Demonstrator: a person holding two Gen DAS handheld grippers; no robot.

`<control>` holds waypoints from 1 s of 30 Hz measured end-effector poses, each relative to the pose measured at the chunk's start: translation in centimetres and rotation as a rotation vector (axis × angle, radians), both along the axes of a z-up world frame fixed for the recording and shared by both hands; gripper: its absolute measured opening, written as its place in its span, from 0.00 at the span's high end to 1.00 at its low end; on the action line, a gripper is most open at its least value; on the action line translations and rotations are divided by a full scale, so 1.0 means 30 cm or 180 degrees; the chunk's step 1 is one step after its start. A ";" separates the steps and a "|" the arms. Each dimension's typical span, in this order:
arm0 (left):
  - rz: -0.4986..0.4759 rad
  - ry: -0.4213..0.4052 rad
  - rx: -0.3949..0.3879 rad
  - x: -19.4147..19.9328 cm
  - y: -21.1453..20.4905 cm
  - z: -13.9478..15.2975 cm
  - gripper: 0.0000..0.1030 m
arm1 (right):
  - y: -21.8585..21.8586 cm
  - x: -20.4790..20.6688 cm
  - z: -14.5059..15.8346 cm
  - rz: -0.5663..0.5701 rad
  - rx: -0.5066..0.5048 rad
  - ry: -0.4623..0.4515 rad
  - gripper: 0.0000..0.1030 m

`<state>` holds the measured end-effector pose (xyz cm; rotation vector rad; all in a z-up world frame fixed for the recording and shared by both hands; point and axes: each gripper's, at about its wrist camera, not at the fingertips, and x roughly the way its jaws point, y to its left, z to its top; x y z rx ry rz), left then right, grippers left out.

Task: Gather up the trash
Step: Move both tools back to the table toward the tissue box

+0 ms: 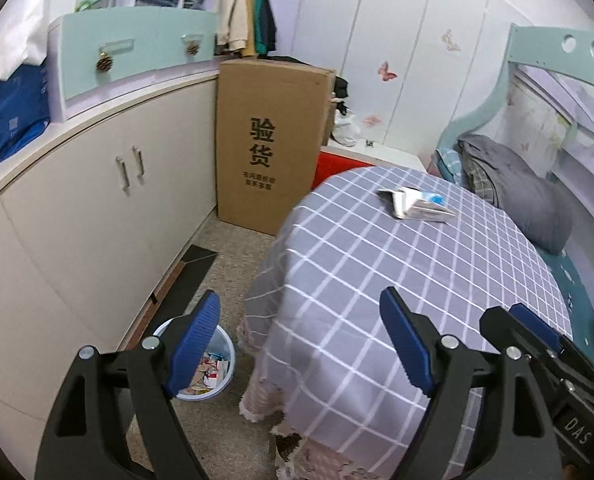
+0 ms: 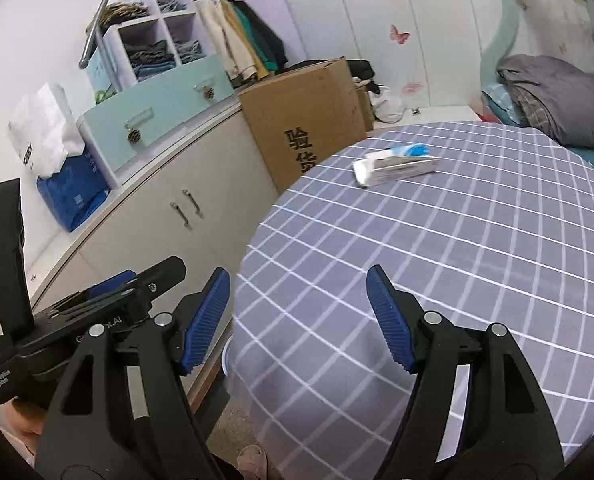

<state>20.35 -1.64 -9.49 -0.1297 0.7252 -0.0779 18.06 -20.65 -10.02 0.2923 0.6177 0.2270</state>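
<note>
Ribbed blue pads of the left gripper and right gripper gaped wide, empty; a flattened paper carton lay far on the checked bedspread, the round plastic bin on the floor, left

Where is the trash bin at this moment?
In the left wrist view, the trash bin stands on the floor at lower left, between the white cabinet and the bed's checked cover.
</note>
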 end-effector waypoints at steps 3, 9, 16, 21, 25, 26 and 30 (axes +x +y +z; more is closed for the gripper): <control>-0.0041 0.0021 0.0026 0.001 -0.053 0.002 0.22 | -0.041 -0.005 -0.005 -0.0021 0.0030 0.0013 0.32; -0.0104 0.0067 0.0072 0.020 -0.112 -0.006 0.21 | -0.091 0.004 -0.017 -0.0045 0.0066 0.0033 0.32; -0.0071 0.0120 0.0060 0.061 -0.120 -0.019 0.21 | -0.107 0.045 -0.023 -0.0028 0.0021 0.0060 0.32; -0.0050 0.0162 0.0059 0.118 -0.113 -0.028 0.21 | -0.121 0.102 -0.020 -0.0050 -0.0003 0.0100 0.32; -0.0084 0.0176 0.0052 0.173 -0.108 -0.030 0.21 | -0.133 0.157 -0.016 -0.0070 -0.0015 0.0154 0.32; -0.0102 0.0172 0.0039 0.184 -0.108 -0.029 0.21 | -0.136 0.169 -0.016 -0.0073 -0.0034 0.0156 0.32; -0.0209 0.0174 -0.0069 0.252 -0.101 -0.022 0.20 | -0.156 0.238 -0.021 -0.0080 -0.0012 0.0214 0.32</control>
